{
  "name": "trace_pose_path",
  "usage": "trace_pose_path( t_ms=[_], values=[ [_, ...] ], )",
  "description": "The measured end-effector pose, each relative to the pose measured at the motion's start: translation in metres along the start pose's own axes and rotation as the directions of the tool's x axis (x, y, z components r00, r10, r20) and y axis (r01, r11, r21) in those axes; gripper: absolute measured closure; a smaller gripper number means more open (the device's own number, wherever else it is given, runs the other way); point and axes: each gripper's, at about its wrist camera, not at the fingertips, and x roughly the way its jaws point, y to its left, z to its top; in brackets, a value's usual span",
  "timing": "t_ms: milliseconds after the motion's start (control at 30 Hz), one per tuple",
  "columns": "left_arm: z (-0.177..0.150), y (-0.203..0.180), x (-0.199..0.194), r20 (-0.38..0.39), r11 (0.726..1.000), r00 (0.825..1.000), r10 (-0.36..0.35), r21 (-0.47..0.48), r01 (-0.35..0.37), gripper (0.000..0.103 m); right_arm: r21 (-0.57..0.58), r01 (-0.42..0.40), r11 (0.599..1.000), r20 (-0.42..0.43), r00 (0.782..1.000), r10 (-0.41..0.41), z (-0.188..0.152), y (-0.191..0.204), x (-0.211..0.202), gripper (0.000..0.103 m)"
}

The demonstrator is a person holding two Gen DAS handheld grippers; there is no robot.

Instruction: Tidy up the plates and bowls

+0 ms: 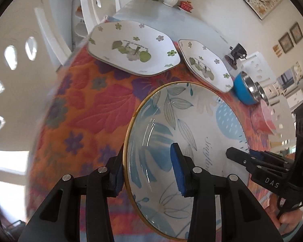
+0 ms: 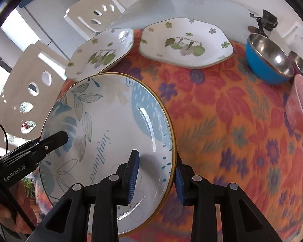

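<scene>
Slippage worried us: we pinched the blue-leaf plate [image 2: 111, 133] at frame centre by opposite rims with left gripper [image 1: 150, 169] and right gripper [image 2: 156, 178], and uneven lifting could tip it onto the floral cloth [image 2: 232, 121].

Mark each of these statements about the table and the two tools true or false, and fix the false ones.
1. Both tools grip the round leaf-pattern plate by its rim. True.
2. The blue bowl is steel inside. True.
3. The two hexagonal flower plates are stacked. False: they lie side by side.
4. The left tool holds a spoon. False: it clamps the round plate's edge, like the right tool.
5. The tablecloth is plain white. False: orange, floral.
</scene>
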Motion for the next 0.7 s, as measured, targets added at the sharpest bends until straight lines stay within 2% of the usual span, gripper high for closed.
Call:
trace_pose_path(
  t_ms=[233, 400, 567, 633, 700],
  values=[
    [-0.035, 0.017, -0.023, -0.030, 1.000, 1.000, 0.000, 0.022, 0.001, 0.066, 0.019, 0.010, 1.000, -0.034, 0.999, -0.009, -0.041, 0.027, -0.003, 0.071],
    [-0.051, 0.030, -0.015, -0.059, 1.000, 0.998, -0.028, 0.009, 0.028, 0.066, 0.037, 0.037, 0.999, -0.038, 0.999, -0.035, -0.059, 0.034, 0.009, 0.071],
    [-0.059, 0.028, -0.001, -0.079, 0.999, 0.997, -0.023, 0.032, 0.025, 0.066, 0.043, 0.078, 0.996, -0.062, 0.995, -0.076, -0.069, 0.030, 0.025, 0.071],
    [-0.063, 0.028, 0.005, -0.085, 1.000, 0.996, 0.001, 0.026, 0.001, 0.066, 0.042, 0.076, 0.996, -0.076, 0.995, -0.072, -0.072, 0.027, 0.032, 0.071],
    [-0.065, 0.028, 0.006, -0.071, 1.000, 0.997, 0.014, 0.025, -0.012, 0.066, 0.033, 0.066, 0.997, -0.054, 0.996, -0.064, -0.072, 0.026, 0.027, 0.071]
  ],
)
